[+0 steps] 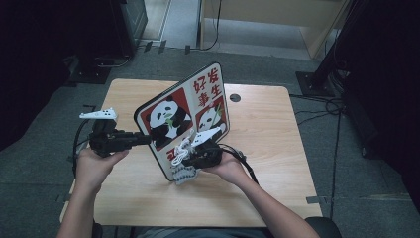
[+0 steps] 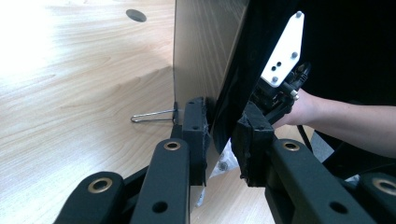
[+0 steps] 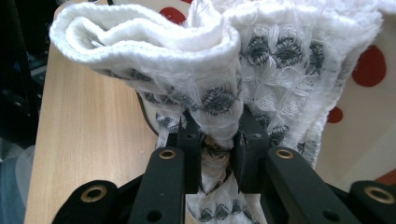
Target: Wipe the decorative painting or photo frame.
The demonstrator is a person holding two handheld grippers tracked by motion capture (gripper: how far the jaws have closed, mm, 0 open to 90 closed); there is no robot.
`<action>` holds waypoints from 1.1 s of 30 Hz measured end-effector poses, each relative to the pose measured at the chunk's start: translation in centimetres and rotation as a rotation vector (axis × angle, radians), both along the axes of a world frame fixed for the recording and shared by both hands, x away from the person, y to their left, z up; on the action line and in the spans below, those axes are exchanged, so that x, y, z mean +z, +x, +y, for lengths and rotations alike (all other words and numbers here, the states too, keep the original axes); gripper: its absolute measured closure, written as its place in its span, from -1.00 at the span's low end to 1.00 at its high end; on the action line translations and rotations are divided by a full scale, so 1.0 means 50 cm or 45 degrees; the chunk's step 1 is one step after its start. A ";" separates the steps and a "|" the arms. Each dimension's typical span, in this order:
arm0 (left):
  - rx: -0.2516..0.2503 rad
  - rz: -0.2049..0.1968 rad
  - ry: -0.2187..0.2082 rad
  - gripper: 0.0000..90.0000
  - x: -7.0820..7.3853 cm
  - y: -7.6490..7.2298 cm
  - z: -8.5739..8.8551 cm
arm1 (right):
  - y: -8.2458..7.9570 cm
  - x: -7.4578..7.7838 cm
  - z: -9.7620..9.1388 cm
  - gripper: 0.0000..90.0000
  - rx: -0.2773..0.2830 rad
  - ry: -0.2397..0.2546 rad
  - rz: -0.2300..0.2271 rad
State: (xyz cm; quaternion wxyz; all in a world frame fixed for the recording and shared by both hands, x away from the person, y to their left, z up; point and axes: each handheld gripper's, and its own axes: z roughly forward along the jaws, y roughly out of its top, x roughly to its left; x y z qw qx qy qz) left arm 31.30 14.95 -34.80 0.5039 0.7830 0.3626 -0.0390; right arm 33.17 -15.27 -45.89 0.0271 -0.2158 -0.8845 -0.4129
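Observation:
A board (image 1: 185,116) printed with pandas and red characters stands tilted on the wooden table (image 1: 267,148). My left gripper (image 1: 146,139) is shut on the board's left edge. In the left gripper view the thin board edge (image 2: 205,56) sits pinched between the pads of that gripper (image 2: 222,130). My right gripper (image 1: 185,158) is at the board's lower front, shut on a white cloth (image 1: 182,173) with a grey pattern. In the right gripper view the bunched cloth (image 3: 187,60) rises from between the jaws of that gripper (image 3: 218,140), against the board's face (image 3: 369,65).
A thin wire stand (image 2: 152,115) juts from the board's back, low over the table. A round cable hole (image 1: 235,97) lies near the table's far edge. Dark equipment and cables (image 1: 317,104) lie on the floor around the table.

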 end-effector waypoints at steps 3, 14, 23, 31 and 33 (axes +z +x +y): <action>0.001 0.001 -0.002 0.68 0.000 0.001 0.000 | 0.001 0.002 0.000 0.74 -0.008 -0.007 0.029; 0.010 0.015 0.003 0.55 -0.001 0.000 0.009 | -0.001 0.031 -0.002 0.79 -0.007 -0.004 0.070; -0.003 0.011 -0.016 0.57 0.006 -0.008 0.030 | 0.001 0.088 -0.006 0.79 -0.012 0.057 0.049; 0.011 -0.003 -0.019 0.62 0.012 -0.013 0.054 | 0.007 0.149 0.004 0.79 0.005 0.088 0.011; 0.023 0.007 -0.027 0.62 0.011 -0.011 0.059 | 0.010 0.167 0.008 0.79 0.005 0.094 -0.010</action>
